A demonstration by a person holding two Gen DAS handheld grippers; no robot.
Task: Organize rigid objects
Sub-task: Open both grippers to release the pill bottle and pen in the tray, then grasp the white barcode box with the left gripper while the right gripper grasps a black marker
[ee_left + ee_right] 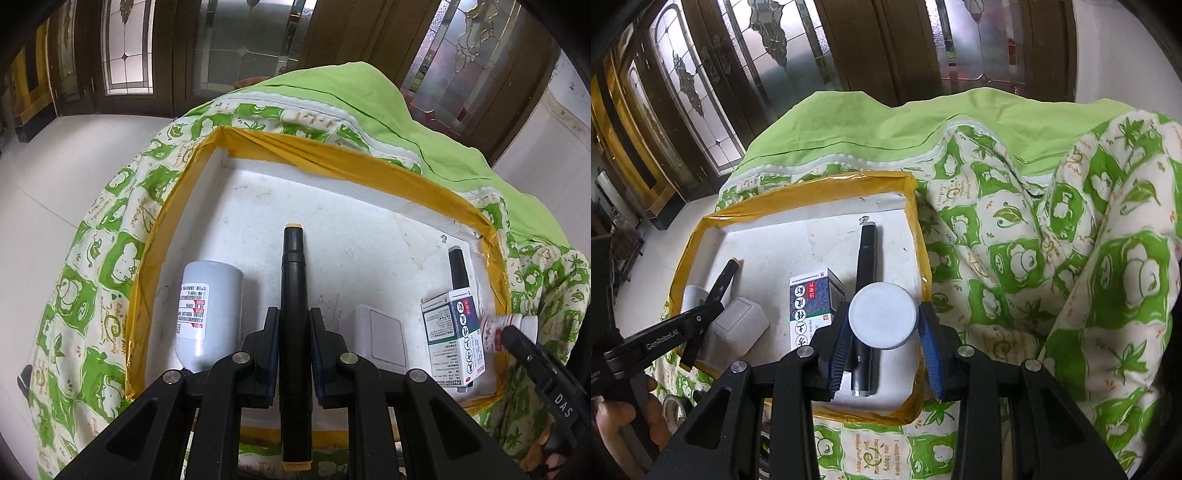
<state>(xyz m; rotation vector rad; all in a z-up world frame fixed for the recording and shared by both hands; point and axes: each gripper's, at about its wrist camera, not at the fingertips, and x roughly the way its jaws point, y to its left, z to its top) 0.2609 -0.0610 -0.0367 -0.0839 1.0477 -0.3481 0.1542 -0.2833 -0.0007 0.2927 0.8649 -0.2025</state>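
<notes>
A white foam tray [295, 192] with yellow taped rim [798, 184] lies on a green patterned quilt. My left gripper [294, 343] is shut on a black marker [294, 288] with yellow ends, held over the tray; it also shows in the right wrist view [705, 314]. My right gripper [882, 332] is shut on a small white bottle [883, 315], seen cap-on, above the tray's right side; the bottle shows in the left wrist view [511, 328]. In the tray lie a large white bottle [210, 310], a white square box [384, 339], a medicine carton [456, 339] and a second black pen [866, 258].
The green and white quilt [1052, 240] bulges high to the right of the tray. Dark wooden doors with leaded glass [240, 44] stand behind. White floor [44, 177] lies to the left. A tape roll [674, 408] lies near the tray's front left.
</notes>
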